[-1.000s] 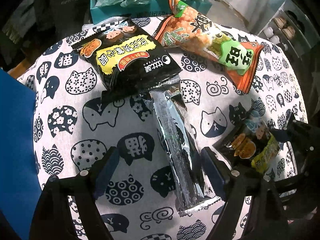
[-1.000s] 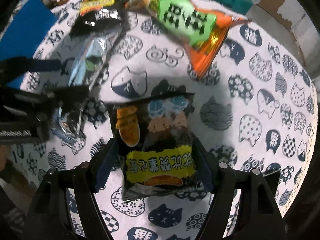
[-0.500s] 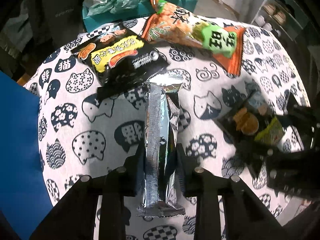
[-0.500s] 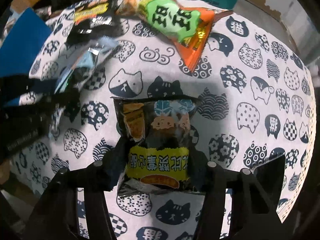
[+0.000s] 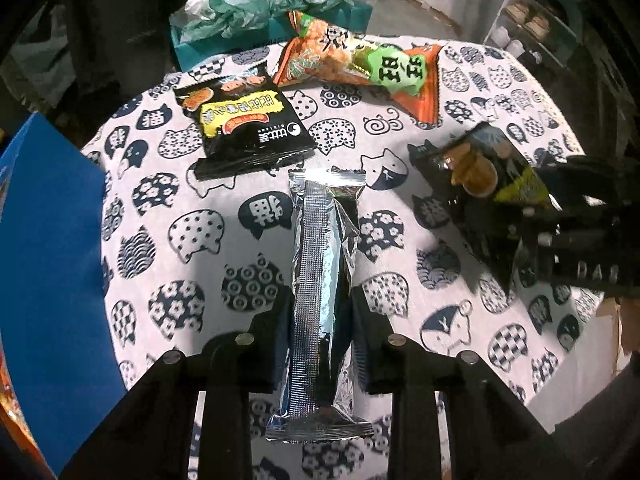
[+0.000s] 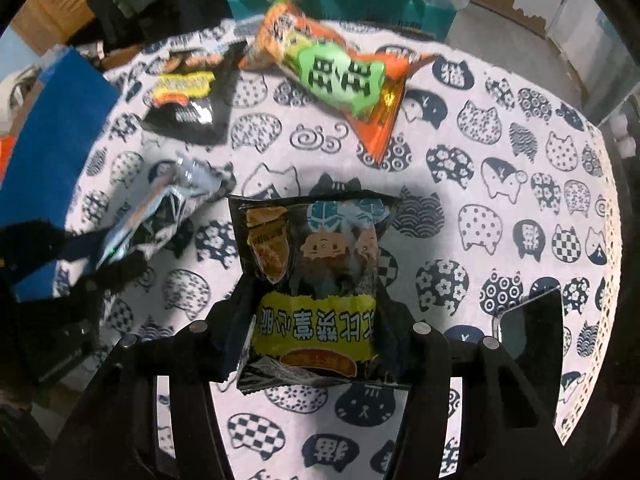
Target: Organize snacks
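Silver foil first — a long silver packet (image 5: 322,280) is sitting clamped between the closed jaws of the left gripper (image 5: 320,332), its far end pointing toward the middle of the table. The right gripper (image 6: 316,336) is squeezing a small black packet with a yellow band (image 6: 312,280), pads pressing both its side edges. Under both, the cat-print tablecloth (image 5: 180,240) is covering a round table. Farther in, a second black-and-yellow packet (image 5: 244,120) is lying flat toward the far left edge. Just beside it, at the far edge, an orange bag with a green label (image 5: 360,72) is lying askew. A blue box (image 5: 48,240) is overhanging the left edge — beyond the table, crumpled green plastic (image 5: 264,12) is sitting on a teal box (image 5: 280,30).
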The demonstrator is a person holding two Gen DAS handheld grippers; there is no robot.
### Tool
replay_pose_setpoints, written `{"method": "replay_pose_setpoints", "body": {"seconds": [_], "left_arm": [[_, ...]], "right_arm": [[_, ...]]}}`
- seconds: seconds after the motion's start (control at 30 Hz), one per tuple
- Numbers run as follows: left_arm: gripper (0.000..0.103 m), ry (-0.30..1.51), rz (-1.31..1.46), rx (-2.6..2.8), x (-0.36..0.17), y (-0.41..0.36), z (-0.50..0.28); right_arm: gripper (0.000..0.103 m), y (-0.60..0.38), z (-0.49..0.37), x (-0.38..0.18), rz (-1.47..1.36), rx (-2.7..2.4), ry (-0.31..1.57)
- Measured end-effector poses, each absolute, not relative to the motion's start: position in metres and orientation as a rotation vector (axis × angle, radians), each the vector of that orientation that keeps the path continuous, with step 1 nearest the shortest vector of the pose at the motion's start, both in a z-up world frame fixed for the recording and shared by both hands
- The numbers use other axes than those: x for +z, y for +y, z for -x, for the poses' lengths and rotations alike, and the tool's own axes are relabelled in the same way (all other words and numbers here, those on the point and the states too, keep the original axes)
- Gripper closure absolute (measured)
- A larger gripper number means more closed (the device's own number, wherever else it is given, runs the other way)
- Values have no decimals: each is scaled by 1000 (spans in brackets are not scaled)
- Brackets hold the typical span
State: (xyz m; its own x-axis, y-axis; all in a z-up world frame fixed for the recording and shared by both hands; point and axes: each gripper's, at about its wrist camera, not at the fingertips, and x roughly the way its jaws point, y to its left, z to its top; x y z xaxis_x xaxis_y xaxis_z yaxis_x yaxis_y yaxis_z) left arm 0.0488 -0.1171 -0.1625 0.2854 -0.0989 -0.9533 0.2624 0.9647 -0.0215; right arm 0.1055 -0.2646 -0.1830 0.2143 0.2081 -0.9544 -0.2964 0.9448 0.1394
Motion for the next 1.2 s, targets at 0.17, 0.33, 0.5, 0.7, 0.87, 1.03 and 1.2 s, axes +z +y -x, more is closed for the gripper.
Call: {"method": "replay_pose_setpoints", "body": {"seconds": [0.17,0.33,0.5,0.7,0.87,1.03,1.2], "left_arm": [[75,1226,-129,-241,-144,-103,-45],[75,1182,-117,-227,-124,-92,-37],[75,1138,-120,-206,-106,-83,-31],[75,1079,-115,-186,-83,-72,-23],[75,1048,-116,-168,-70,-60,-17],[75,1009,-124,-140,-55,-48,-13],[75,979,-99,-125,-41,-35,-11]], "right_arm": [[48,-266,-101,-160,60,356,1269],[48,-253,-93,-137,67,374,1234],[48,-240,-87,-124,73,391,1205],[48,-227,-85,-105,62,410,1171],[48,-212,-85,-93,54,436,1148],[48,-194,-85,-83,56,469,1128],[48,-178,-86,-73,48,497,1102]]}}
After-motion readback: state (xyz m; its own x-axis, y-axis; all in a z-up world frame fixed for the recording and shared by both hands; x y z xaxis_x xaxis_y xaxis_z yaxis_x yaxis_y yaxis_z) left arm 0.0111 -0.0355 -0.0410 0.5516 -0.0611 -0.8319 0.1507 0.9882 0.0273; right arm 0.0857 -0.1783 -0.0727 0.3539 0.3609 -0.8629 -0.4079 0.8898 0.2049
